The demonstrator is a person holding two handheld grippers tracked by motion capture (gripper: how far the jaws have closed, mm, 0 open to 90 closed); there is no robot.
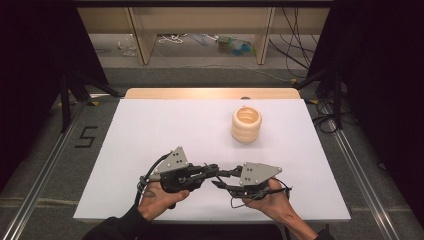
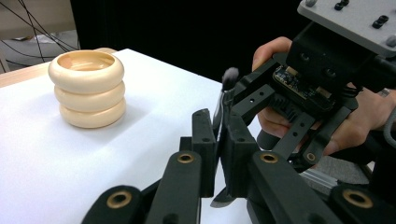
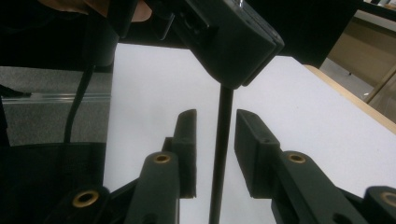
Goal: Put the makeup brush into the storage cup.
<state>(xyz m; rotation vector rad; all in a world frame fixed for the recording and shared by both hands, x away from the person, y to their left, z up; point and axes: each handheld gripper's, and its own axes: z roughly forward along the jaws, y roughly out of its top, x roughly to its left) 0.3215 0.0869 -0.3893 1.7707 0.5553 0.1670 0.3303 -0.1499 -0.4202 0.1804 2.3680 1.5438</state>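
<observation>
Black and thin, the brush (image 2: pixel 224 100) stands between the two tongs over the near edge of the white desk (image 1: pixel 150 130). It looks light and stiff in the handle, soft at the grey tip, and it may slip because it is so narrow; the middle of the handle is the best place to hold. The left tongs (image 2: pixel 218 140) are closed on it. The right tongs (image 3: pixel 215 135) stand a little apart around the handle, not pressing. A "5" (image 1: pixel 86 136) is marked on the floor.

The white tabletop (image 1: pixel 150 135) is lit evenly from above, with glare at its far edge. Dark surroundings are seen; near parts are blurred in both gripper views.
</observation>
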